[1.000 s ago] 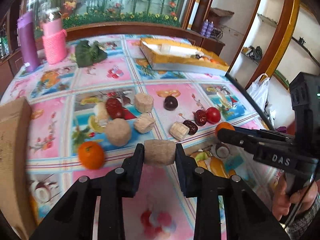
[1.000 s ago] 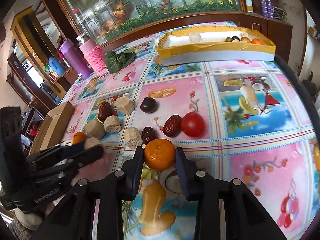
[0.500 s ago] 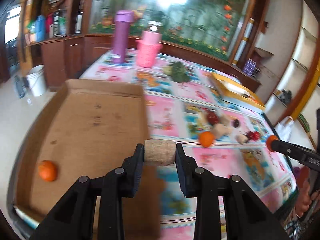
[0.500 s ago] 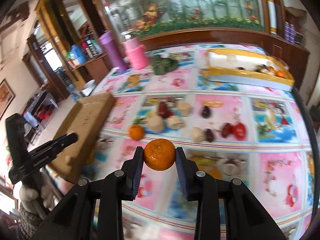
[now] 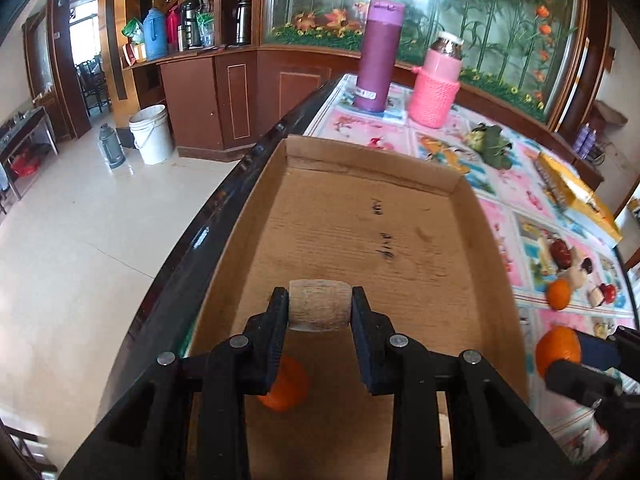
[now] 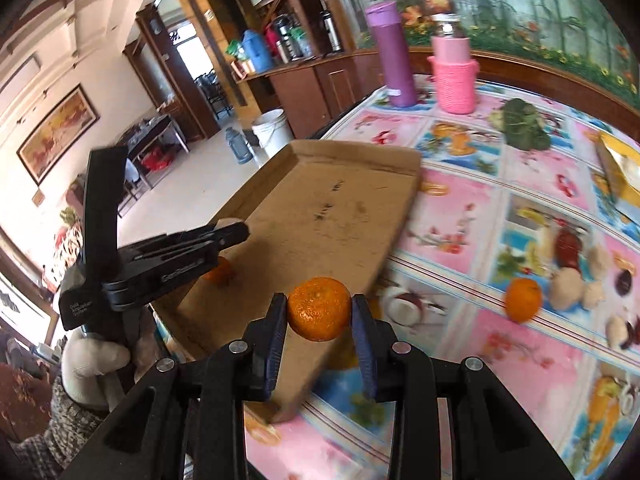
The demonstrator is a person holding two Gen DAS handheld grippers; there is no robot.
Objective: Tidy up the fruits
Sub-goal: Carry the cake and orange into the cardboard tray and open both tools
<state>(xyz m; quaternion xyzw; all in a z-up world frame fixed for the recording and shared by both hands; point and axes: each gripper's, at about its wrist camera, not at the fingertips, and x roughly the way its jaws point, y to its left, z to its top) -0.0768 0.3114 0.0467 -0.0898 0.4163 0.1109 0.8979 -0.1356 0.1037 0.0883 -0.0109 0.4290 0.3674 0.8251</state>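
**Operator:** Delivery step, I'd say. My left tool [image 5: 320, 312] is clamped on a tan, cork-like fruit piece [image 5: 319, 309], jaws nearly closed with the pads pressing on both its ends, and it hangs over the cardboard tray [image 5: 360, 216]. One orange [image 5: 285, 388] already lies on the tray floor, just under the left jaw, at about seven o'clock from the piece I hold.

**Partner:** And the right side?

**Operator:** My right tool [image 6: 319, 314] grips a mandarin [image 6: 319, 309] squarely between its pads, jaws narrow and filled by the fruit. In the right wrist view it sits over the tray's near corner [image 6: 280, 404], with the open tray floor at eleven o'clock from it.

**Partner:** What does the next move call for?

**Operator:** I judge the left needs to come down close to the cardboard, clear of the orange below it, then part its jaws so the piece settles without rolling. The right should carry further over the rim toward eleven o'clock before letting go; released where it is, the mandarin could fall on the edge and roll off.

**Partner:** What's left on the surface [image 6: 460, 216]?

**Operator:** Plenty. Another orange [image 6: 522, 300] at three o'clock from my mandarin, and beyond it a cluster of tan pieces and dark red fruits [image 6: 576, 272].
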